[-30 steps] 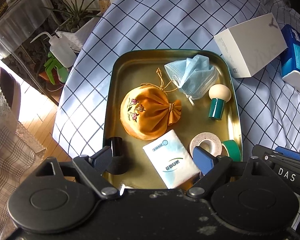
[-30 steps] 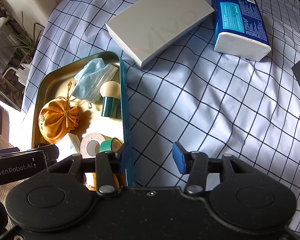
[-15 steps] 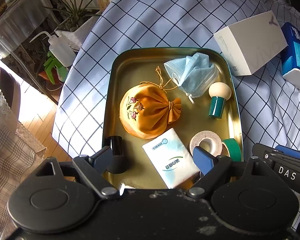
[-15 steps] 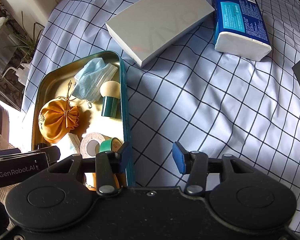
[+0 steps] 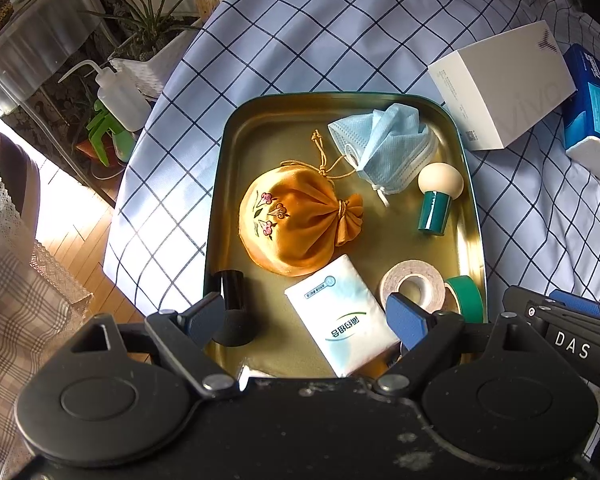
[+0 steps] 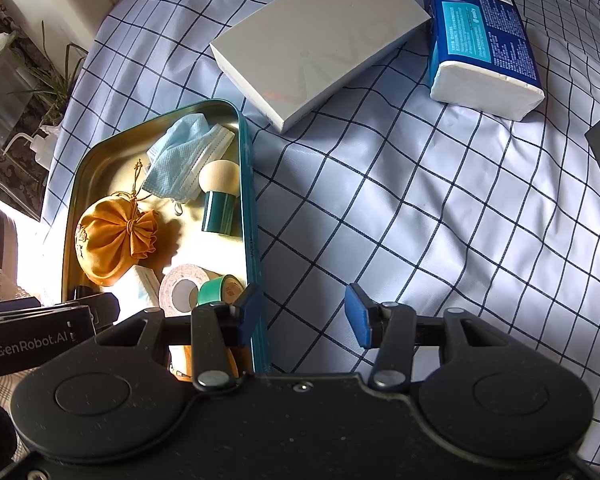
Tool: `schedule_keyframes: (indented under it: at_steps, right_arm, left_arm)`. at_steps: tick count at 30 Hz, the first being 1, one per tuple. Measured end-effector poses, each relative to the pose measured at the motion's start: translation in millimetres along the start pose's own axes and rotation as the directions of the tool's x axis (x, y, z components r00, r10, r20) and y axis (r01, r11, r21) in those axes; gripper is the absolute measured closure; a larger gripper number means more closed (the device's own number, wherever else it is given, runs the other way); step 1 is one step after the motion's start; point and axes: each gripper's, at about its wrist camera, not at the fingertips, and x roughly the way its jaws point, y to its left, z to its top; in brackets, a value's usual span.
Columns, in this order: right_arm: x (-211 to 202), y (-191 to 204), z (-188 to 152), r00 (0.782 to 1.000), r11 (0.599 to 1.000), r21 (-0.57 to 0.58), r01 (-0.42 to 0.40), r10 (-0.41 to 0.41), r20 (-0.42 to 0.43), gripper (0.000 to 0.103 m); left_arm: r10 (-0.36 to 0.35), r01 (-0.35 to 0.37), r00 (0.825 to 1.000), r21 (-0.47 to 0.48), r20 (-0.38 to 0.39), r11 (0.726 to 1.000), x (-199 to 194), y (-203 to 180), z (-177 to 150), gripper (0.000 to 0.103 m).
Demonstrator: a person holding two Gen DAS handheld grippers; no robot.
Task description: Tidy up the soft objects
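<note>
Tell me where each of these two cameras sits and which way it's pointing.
Left wrist view: on the left claw, looking steeply down into the tray at the orange pouch and tissue packet; its own open fingers show, plus the right claw's body at the right edge.
Right wrist view: on the right claw, looking steeply down at the checked cloth beside the tray; its own fingers show, plus the left claw's body at the left edge.
Shared: tray, pouch, face mask, white box.
</note>
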Motion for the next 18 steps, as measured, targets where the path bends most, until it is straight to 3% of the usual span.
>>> schedule_keyframes:
  at_steps: [18]
  right_arm:
    - [2.3, 2.0, -0.5, 1.0, 1.0, -0.004, 0.006, -0.006, -0.007, 0.055]
  left_arm:
    - [0.0, 0.0, 1.0, -0.005, -0.003, 1.0, 0.2, 2.2, 0.7, 0.016]
